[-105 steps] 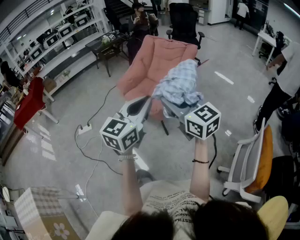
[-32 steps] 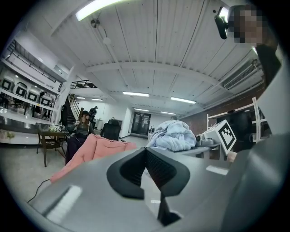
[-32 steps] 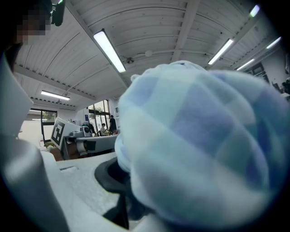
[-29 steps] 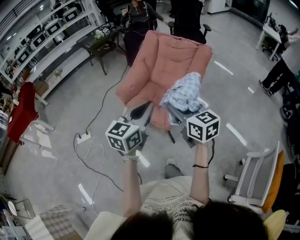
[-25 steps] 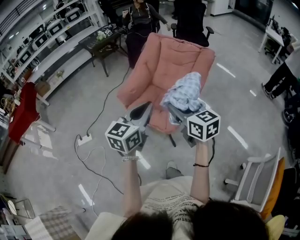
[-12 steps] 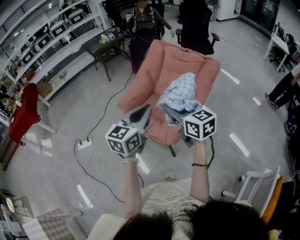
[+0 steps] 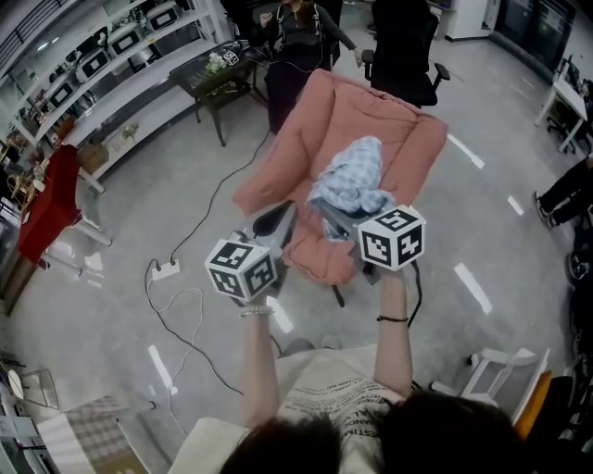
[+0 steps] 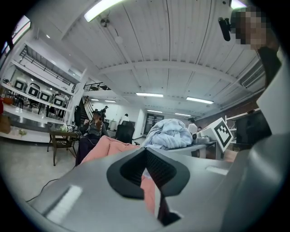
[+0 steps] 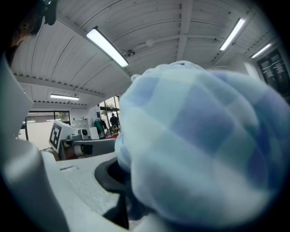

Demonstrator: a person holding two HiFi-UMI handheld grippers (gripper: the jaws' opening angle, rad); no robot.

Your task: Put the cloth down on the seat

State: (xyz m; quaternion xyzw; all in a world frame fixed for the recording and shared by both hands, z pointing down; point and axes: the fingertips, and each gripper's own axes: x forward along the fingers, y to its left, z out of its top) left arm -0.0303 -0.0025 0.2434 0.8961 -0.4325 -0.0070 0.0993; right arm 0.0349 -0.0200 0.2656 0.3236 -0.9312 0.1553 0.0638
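The right gripper (image 7: 335, 215) was clamped on the bunched pale-blue checked cloth (image 7: 350, 180), which hung in the air over the pink armchair (image 7: 345, 116), above its seat (image 7: 320, 261) and not resting on it. In the right gripper view the cloth filled most of the frame, hiding the jaw tips and everything beyond; only the dark base of one jaw showed at its lower left edge. The left gripper (image 7: 281, 215), level beside it, had its jaws drawn together with nothing between them, a sliver of pink showing through the seam. Cloth and grippers covered the middle of the seat. A seated person (image 7: 304, 20) behind the armchair was cut off by the frame's top edge.
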